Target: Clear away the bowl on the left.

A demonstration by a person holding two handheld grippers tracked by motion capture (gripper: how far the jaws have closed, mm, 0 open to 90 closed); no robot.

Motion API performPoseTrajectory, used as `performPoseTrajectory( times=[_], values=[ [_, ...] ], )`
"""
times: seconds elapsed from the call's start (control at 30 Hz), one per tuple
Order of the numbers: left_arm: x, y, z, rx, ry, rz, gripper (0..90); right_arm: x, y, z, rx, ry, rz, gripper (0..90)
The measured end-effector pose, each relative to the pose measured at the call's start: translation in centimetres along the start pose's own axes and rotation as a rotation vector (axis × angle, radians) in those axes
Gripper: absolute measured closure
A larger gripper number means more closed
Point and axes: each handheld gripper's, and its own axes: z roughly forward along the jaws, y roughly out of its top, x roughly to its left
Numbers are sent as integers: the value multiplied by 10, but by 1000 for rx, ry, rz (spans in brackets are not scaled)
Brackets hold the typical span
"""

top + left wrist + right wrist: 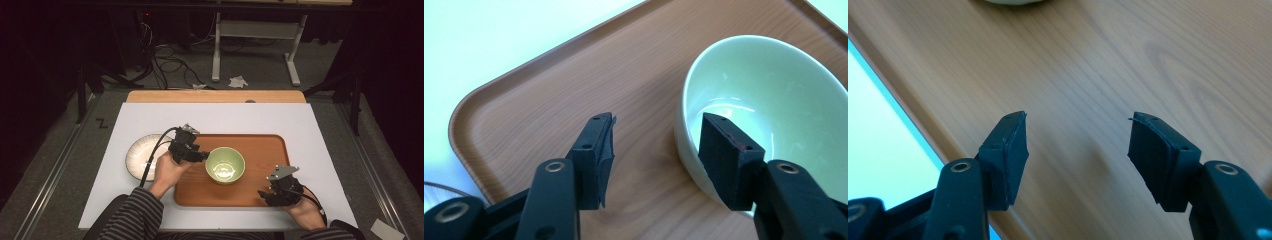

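A pale green bowl (pixel 225 165) stands upright on a wooden tray (pixel 260 192). My left gripper (pixel 202 156) is open at the bowl's left rim. In the left gripper view one jaw sits inside the bowl (pixel 774 90) and the other outside over the tray (pixel 539 100), so the rim lies between them, untouched. My right gripper (pixel 265 194) hovers open over the tray's front right part. The right gripper view has bare tray wood (pixel 1128 60) between its jaws and the bowl's base (pixel 1008 1) at the top edge.
A white ribbed plate (pixel 140 157) lies left of the tray on the white table top (pixel 210 115). A wooden strip (pixel 215 96) runs along the table's far edge. Beyond it are cables and a table frame (pixel 255 45) on the floor.
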Motion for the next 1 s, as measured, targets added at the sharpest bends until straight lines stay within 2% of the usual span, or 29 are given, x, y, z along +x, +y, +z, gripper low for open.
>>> performPoseTrajectory(
  times=[0.33, 0.43, 0.53, 0.67, 0.77, 0.8, 1.0],
  values=[
    [3, -4, -9, -15, 21, -11, 477, -1, 6, 4, 6, 12, -19, 423],
    [3, -5, -13, -34, 4, -26, 475, 0, 8, 5, 5, 20, -21, 422],
    [1, -6, -16, -39, 3, -21, 470, -1, 10, 7, 3, 24, -27, 422],
    [2, -9, -18, -34, 23, -26, 469, 0, 12, 9, 8, 31, -34, 422],
    [3, -11, -22, -41, 51, -35, 459, -1, 15, 11, 8, 37, -45, 422],
    [3, -12, -24, -42, 73, -42, 434, -1, 15, 11, 9, 38, -45, 422],
    [2, -16, -31, -46, 86, -48, 416, -1, 21, 16, 11, 53, -63, 421]
  ],
)
